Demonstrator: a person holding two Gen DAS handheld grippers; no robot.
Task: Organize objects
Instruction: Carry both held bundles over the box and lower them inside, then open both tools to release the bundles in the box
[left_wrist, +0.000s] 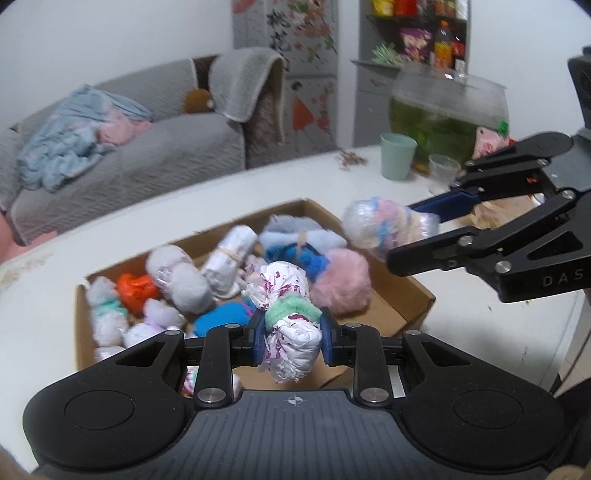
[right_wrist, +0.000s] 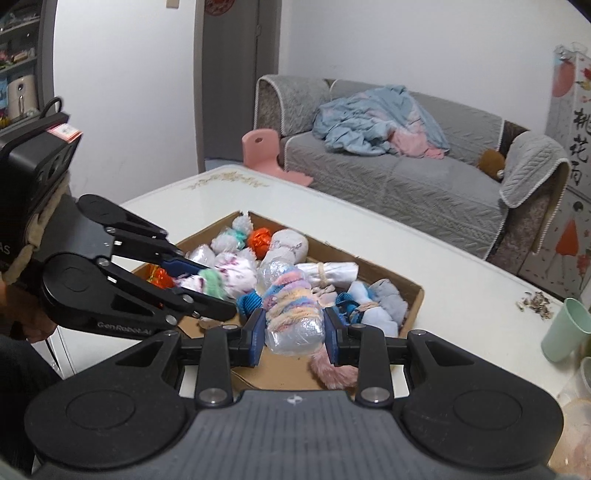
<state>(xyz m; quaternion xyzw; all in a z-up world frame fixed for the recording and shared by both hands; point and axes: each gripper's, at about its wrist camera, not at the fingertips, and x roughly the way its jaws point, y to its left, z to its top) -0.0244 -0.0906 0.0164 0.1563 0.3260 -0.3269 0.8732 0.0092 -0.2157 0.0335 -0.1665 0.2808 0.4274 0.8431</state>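
My left gripper (left_wrist: 293, 338) clamps one white bundle with purple flecks and a green band (left_wrist: 291, 332) between its fingers, above the near edge of the cardboard box (left_wrist: 413, 291). My right gripper (right_wrist: 294, 334) grips one plastic-wrapped pastel yarn bundle (right_wrist: 293, 314), also over the box. Inside lie about ten more soft bundles, one of them a pink pompom (left_wrist: 343, 280). The box sits on the white worktop (left_wrist: 147, 221), with one green cup (left_wrist: 398, 155) and a fishbowl (left_wrist: 447, 110) farther back, and beyond them a grey sofa (left_wrist: 129, 158).

Soft even indoor light; fisheye-curved edges; distance perhaps slightly blurred.
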